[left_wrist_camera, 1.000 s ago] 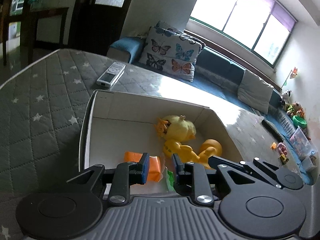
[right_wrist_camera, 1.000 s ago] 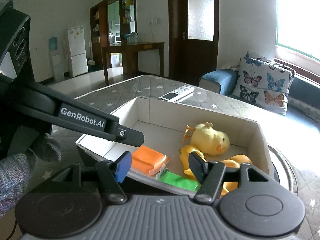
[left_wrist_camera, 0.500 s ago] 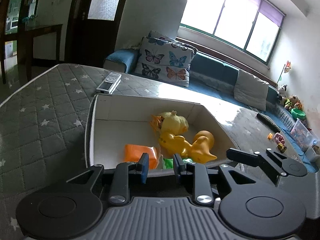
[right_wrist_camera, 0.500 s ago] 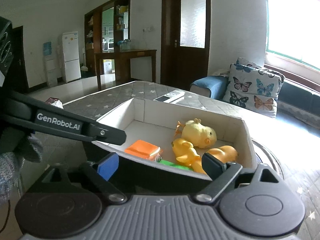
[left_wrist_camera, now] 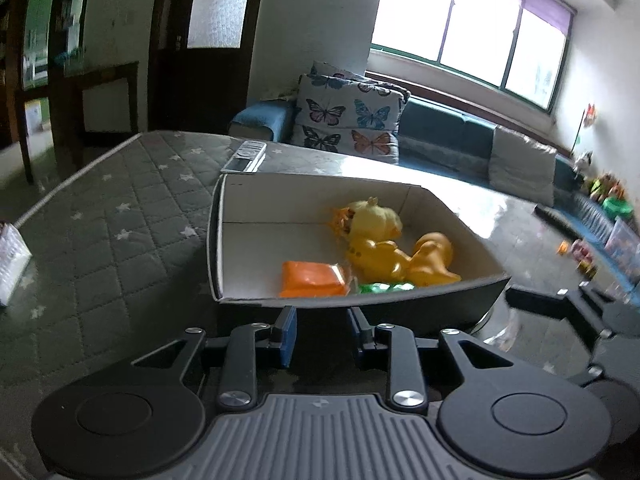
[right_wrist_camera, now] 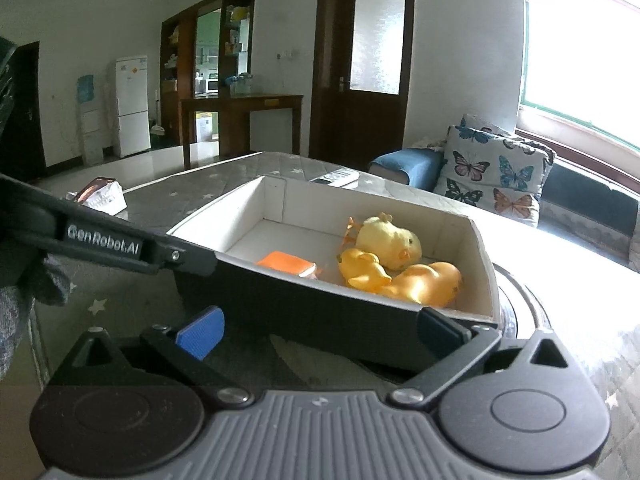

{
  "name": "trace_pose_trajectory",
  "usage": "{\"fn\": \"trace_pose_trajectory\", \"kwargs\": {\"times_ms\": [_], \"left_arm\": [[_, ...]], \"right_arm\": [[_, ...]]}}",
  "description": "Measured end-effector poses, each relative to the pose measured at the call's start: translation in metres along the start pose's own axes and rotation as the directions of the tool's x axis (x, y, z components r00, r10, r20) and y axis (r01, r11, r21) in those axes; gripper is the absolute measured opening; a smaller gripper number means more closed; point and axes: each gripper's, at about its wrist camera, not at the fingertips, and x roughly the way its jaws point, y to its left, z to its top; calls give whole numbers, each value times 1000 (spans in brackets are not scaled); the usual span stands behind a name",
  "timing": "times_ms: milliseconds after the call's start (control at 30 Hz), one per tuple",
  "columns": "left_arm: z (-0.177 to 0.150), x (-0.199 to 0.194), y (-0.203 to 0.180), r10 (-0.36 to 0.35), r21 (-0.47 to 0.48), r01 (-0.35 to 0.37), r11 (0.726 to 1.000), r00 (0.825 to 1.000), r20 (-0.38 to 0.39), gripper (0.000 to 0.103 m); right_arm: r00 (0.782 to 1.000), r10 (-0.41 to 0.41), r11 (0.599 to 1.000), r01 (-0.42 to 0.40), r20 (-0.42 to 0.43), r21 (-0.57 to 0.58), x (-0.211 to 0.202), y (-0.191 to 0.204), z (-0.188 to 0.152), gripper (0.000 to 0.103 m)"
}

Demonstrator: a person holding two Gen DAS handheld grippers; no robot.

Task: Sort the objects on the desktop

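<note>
A cardboard box (left_wrist_camera: 224, 240) with a white inside stands on the quilted table. In it lie a yellow plush chick (left_wrist_camera: 376, 218), orange rubber ducks (left_wrist_camera: 400, 260), an orange packet (left_wrist_camera: 310, 278) and a green packet (left_wrist_camera: 384, 287). My left gripper (left_wrist_camera: 322, 332) hovers just short of the box's near wall; its jaws are opening with nothing between them. In the right wrist view the box (right_wrist_camera: 256, 204) lies beyond my right gripper (right_wrist_camera: 322, 330), whose jaws are opening wide and hold nothing. The left gripper's arm (right_wrist_camera: 120, 240) crosses that view at the left.
A white remote control (left_wrist_camera: 245, 156) lies beyond the box. A small white carton (left_wrist_camera: 10, 264) sits at the table's left edge. A round dark disc (right_wrist_camera: 524, 304) shows under the box's right end. A sofa with butterfly cushions (left_wrist_camera: 348, 120) stands behind. A gloved hand (right_wrist_camera: 24, 288) is at the left.
Both grippers have drawn back from over the box to outside its near wall. The left jaws have parted a little; the right jaws have spread from half open to wide.
</note>
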Motion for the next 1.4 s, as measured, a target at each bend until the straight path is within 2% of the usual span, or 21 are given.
{"fn": "trace_pose_trajectory", "kwargs": {"times_ms": [100, 267, 500, 1033, 1400], "left_arm": [[-7, 1, -5, 40, 31, -40, 999, 999, 1, 30], [-18, 3, -9, 60, 54, -59, 997, 998, -13, 30], [-30, 4, -15, 67, 71, -64, 995, 997, -31, 30], [-49, -9, -28, 102, 112, -100, 989, 995, -17, 30], [-56, -19, -35, 150, 136, -149, 979, 989, 4, 30]], "right_arm": [[1000, -19, 999, 19, 20, 27, -2, -3, -5, 103], [999, -33, 994, 31, 18, 106, -3, -12, -14, 103], [999, -29, 989, 26, 20, 147, -9, -13, -23, 103], [998, -51, 986, 47, 22, 161, -26, -2, -36, 103], [998, -66, 986, 62, 22, 157, -36, 3, -42, 103]]}}
